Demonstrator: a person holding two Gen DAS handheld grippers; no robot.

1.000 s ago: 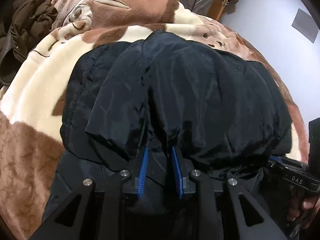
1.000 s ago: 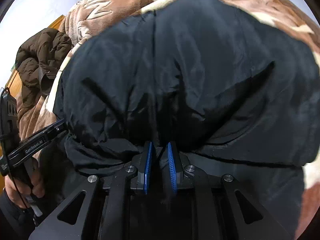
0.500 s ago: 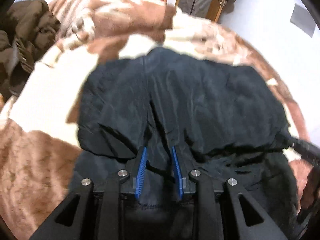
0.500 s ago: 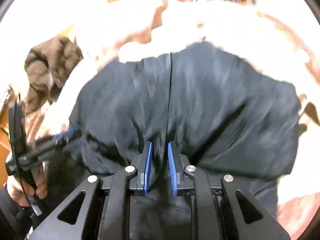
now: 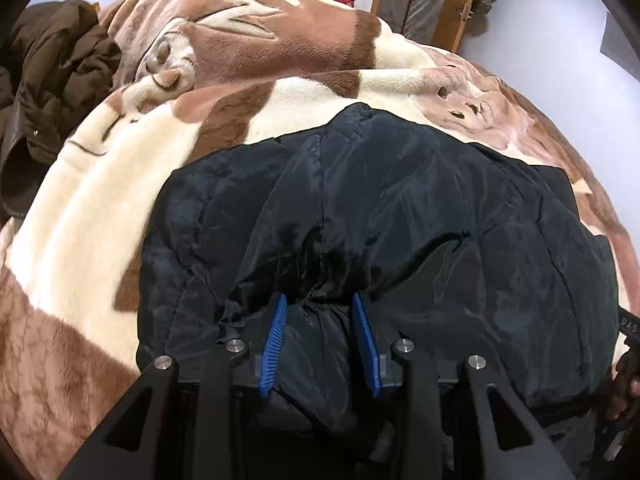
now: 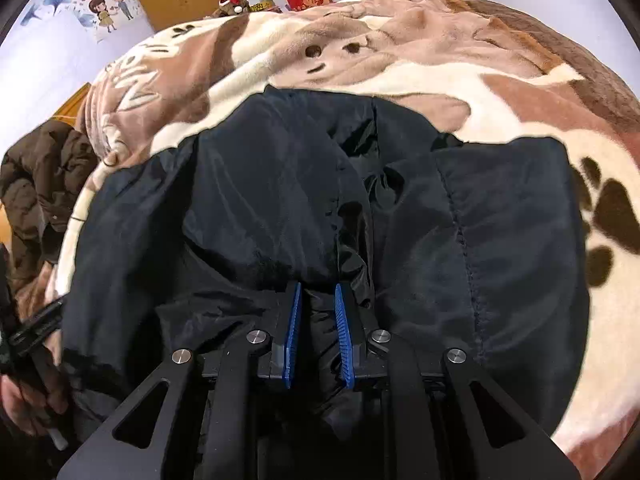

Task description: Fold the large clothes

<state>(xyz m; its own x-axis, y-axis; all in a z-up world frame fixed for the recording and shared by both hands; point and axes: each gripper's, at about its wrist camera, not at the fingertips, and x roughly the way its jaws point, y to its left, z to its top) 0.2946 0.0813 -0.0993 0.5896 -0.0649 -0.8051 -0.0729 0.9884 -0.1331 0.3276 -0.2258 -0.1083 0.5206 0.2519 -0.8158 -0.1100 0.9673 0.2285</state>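
While both tongs are sitting at the near hem of the black jacket (image 5: pixel 400 208), the garment is lying folded over on itself on the bed, on top of a plush brown-and-cream blanket (image 5: pixel 120 200). Left tongs (image 5: pixel 320 322) are opening right now; a bunched roll of jacket fabric is sitting betw. the blue pads (image 5: pixel 274 340), and it looks like they're no longer squeezing it, so I'd call them released w/ cloth in the gap. Right tongs (image 6: pixel 318 320) are nearly closed and clenched on a narrow pinch of the same hem; fabric is visibly puckering toward the pads.

Handling, as a judgement: the jacket is looking padded and light-to-medium, very soft, w/ a shiny shell that's prob. slippery. It's puffing up rather than lying flat, so layers are likely sliding over each other and springing back. Best hold is prob. at a stitched edge or seam, e.g. the hem or the seam line running up the back, taking all layers together, not just the outer shell. A thin pinch of shell alone is risking slip-out.

Off to the side, a brown coat (image 5: pixel 52 92) is lying in a heap, well apart from the jacket. A hand (image 6: pixel 24 404) is gripping the left tool's handle at the edge of the right view.
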